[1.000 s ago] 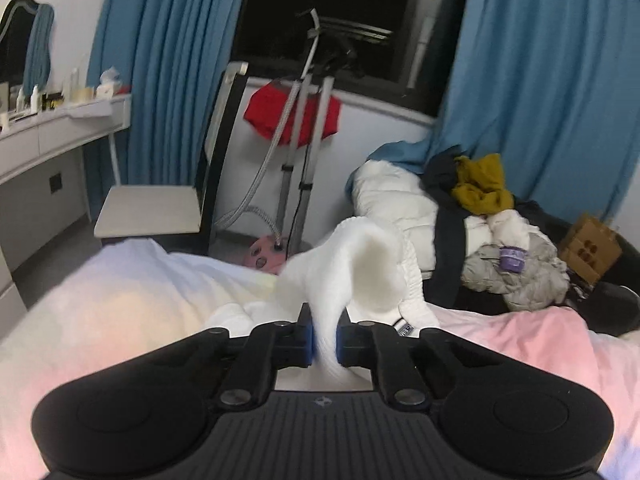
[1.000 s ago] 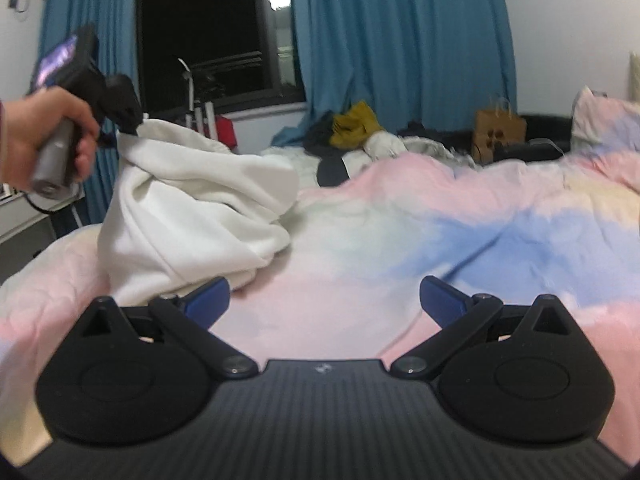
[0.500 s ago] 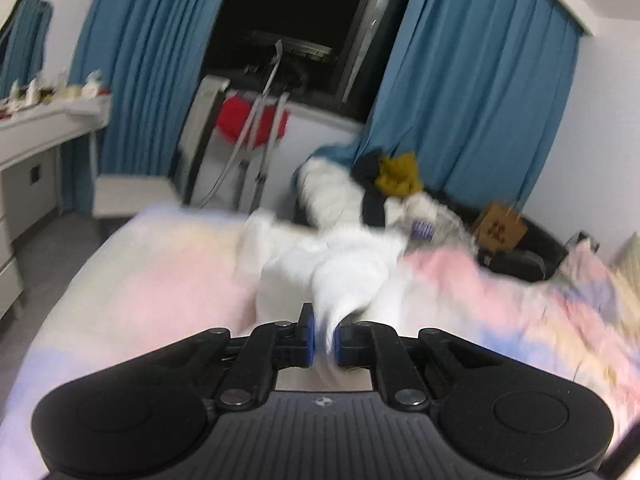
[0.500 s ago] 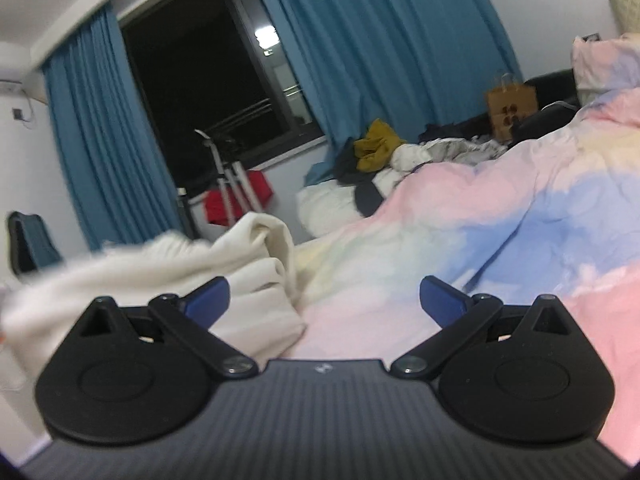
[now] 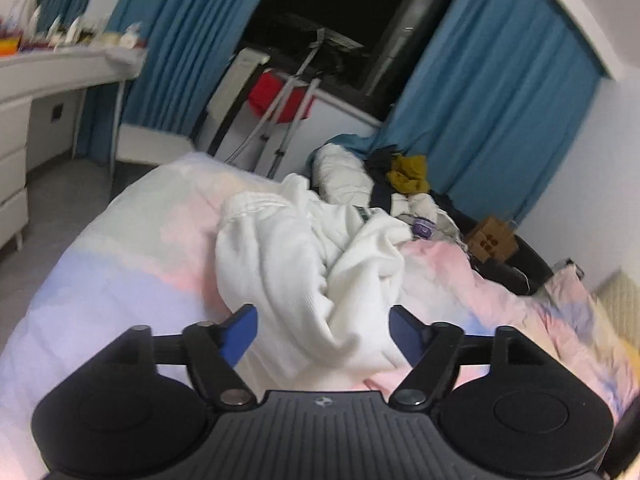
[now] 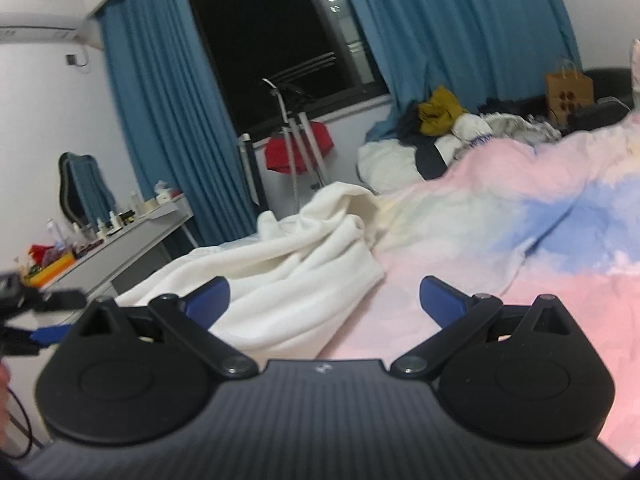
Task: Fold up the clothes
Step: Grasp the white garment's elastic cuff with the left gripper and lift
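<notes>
A white garment [image 5: 316, 264] lies crumpled in a heap on the pastel bedspread [image 5: 132, 264]. My left gripper [image 5: 322, 330] is open, its blue fingertips either side of the garment's near fold, holding nothing. In the right wrist view the same white garment [image 6: 288, 264] lies ahead and to the left on the bedspread [image 6: 500, 240]. My right gripper [image 6: 324, 296] is open and empty just above the bed, beside the garment's right edge. The left gripper's blue tip [image 6: 44, 334] shows at the far left of that view.
A pile of other clothes [image 5: 400, 184] sits at the far side of the bed below blue curtains [image 5: 492, 120]. A white dressing table [image 5: 48, 76] stands at the left. A stand with a red cloth [image 5: 280, 92] and a brown paper bag [image 5: 490, 238] are beyond the bed.
My left gripper has opened and let go of the white garment, which dropped into a heap on the bed. Both grippers have shifted and tilted; the right stays open.
</notes>
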Demonstrator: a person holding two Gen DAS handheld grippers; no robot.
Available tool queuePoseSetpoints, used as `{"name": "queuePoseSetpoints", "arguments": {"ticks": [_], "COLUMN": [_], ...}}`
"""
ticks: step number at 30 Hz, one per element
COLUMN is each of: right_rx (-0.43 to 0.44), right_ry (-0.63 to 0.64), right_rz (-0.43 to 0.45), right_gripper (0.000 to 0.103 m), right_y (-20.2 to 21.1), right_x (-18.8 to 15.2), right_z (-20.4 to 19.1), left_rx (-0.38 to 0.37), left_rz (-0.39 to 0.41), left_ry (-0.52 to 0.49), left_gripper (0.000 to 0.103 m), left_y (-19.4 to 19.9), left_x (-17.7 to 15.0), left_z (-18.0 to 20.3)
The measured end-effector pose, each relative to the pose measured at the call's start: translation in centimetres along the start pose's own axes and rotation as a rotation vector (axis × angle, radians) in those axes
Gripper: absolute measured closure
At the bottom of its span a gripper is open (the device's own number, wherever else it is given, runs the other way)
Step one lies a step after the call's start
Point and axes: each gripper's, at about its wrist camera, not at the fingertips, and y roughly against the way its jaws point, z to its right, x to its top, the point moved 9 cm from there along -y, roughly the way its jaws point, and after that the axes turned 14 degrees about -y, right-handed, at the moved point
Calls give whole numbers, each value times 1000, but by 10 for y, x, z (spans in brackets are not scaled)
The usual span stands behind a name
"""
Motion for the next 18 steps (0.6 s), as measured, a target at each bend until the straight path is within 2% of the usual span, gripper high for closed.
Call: {"name": "queuePoseSetpoints", "arguments": {"ticks": [3, 7, 11, 13, 16, 18], "right_rx": [5, -12, -28, -28, -27, -20], "right_ry": [8, -61, -134, -146, -134, -136], "right_rz": [-7, -51, -102, -110, -106, -100], "right_gripper": [0, 0, 0, 0, 0, 0], "right_y": [-4, -26, -56, -72, -91, -102], "right_x": [-3, -9, -16, -20, -23, -23], "right_z": [-2, 16, 38, 46, 54, 58], "left_rx": [34, 56, 62, 28, -18, -14], "left_rz": [-7, -62, -143, -175, -233, -228], "left_ry": [98, 216, 265, 265, 222, 118], "left_gripper": [22, 22, 24, 27, 38, 67], "left_y": [-18, -81, -150, -182, -221, -231], "left_x": [24, 75, 95, 100, 99, 104], "left_z": [-24, -56, -85, -90, -82, -71]}}
